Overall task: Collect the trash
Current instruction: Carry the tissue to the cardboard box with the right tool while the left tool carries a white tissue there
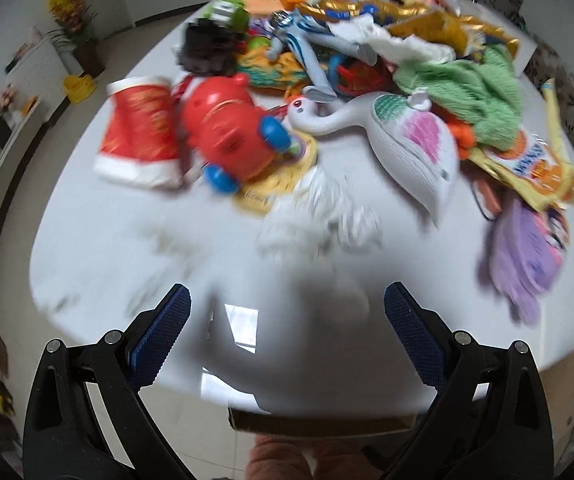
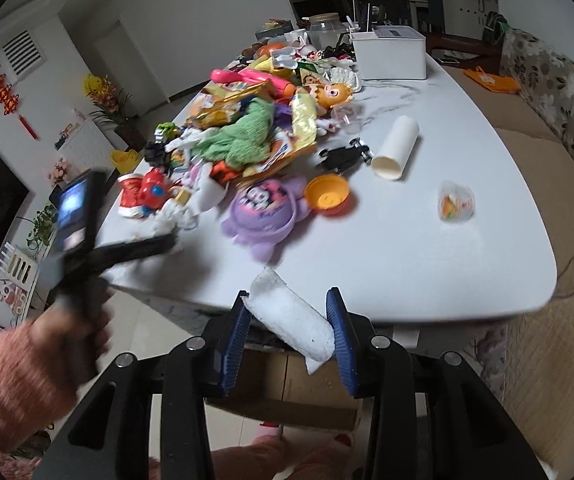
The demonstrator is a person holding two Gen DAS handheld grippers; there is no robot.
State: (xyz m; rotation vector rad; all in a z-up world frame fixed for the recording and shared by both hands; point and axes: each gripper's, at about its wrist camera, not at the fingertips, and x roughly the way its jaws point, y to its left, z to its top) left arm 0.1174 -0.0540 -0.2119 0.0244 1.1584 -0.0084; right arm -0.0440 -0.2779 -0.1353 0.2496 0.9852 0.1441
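My right gripper is shut on a white crumpled paper wad, which lies slantwise between the blue pads just off the table's near edge. An open cardboard box stands on the floor under it. My left gripper is open and empty over the bare near part of the white table. A crumpled white tissue lies ahead of it, blurred. In the right wrist view the left gripper shows at the table's left edge, held by a hand in a pink sleeve.
A heap of toys, cloths and snack wrappers fills the table's middle. Nearby lie a red paper cup, a white swan toy, a tipped white cup, an orange bowl and a clear wrapper. A sofa runs along the right.
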